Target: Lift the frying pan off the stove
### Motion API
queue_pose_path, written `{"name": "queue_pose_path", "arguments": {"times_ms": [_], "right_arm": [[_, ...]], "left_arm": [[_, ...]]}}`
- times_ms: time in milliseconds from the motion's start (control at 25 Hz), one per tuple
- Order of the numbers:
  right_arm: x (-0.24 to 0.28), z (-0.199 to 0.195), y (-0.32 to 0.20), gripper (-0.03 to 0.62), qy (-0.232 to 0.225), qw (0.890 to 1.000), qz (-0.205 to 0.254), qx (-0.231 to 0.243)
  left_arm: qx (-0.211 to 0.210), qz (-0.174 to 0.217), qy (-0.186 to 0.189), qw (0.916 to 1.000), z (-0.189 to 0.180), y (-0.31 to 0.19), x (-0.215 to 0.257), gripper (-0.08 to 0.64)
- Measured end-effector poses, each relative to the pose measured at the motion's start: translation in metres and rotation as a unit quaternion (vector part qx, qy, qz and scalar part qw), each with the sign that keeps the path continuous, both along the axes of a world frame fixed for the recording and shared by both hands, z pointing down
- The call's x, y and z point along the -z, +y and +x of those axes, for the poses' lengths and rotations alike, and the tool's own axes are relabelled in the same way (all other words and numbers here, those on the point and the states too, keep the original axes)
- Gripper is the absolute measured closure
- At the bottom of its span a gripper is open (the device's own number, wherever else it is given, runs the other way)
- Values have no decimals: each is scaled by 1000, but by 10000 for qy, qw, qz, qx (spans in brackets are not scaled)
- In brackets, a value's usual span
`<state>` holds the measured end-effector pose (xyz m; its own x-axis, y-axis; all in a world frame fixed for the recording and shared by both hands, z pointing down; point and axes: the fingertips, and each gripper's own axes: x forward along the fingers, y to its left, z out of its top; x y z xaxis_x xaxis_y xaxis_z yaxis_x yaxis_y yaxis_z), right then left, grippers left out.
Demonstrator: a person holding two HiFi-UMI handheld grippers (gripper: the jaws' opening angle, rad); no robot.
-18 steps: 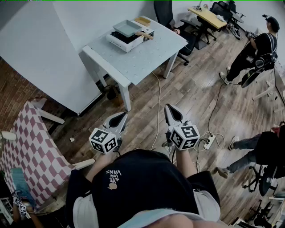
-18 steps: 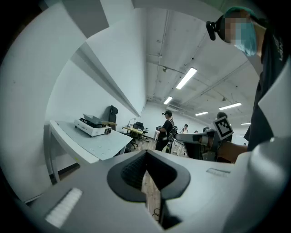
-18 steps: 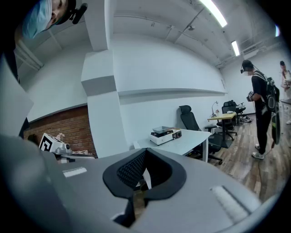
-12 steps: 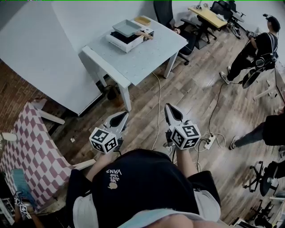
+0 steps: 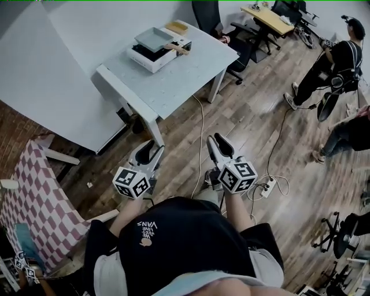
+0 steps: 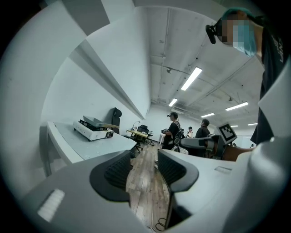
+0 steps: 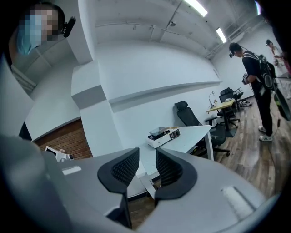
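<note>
A square grey frying pan [image 5: 154,37] with a wooden handle [image 5: 176,48] sits on a white portable stove [image 5: 151,56] at the far corner of a pale table [image 5: 184,74]. Both grippers hang over the wooden floor, well short of the table. My left gripper [image 5: 147,150] is open with nothing between its jaws; ahead of it, to the left, stand the stove [image 6: 92,130] and the pan [image 6: 95,121]. My right gripper [image 5: 213,142] is open and empty too. In the right gripper view, the stove [image 7: 163,135] shows just above the jaws [image 7: 146,166].
A checkered cloth [image 5: 36,199] covers furniture at the left. An office chair [image 5: 231,46] stands behind the table. A power strip [image 5: 267,187] and cables lie on the floor to the right. People [image 5: 335,63] stand at the far right near a yellow desk [image 5: 267,17].
The table and stove have shifted slightly left in the head view, and both grippers sit a little higher. A person at the right edge has walked further up the picture.
</note>
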<state>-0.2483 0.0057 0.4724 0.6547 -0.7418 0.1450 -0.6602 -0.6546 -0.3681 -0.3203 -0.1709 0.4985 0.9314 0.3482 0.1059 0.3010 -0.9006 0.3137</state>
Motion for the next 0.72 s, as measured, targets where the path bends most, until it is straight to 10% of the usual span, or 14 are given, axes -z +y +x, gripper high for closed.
{"name": "queue_pose_path", "arguments": {"times_ms": [720], "right_arm": [[-1, 208, 111, 463, -516, 9891, 178, 1367]], "left_arm": [[1384, -207, -48, 9902, 177, 118, 13, 380]]}}
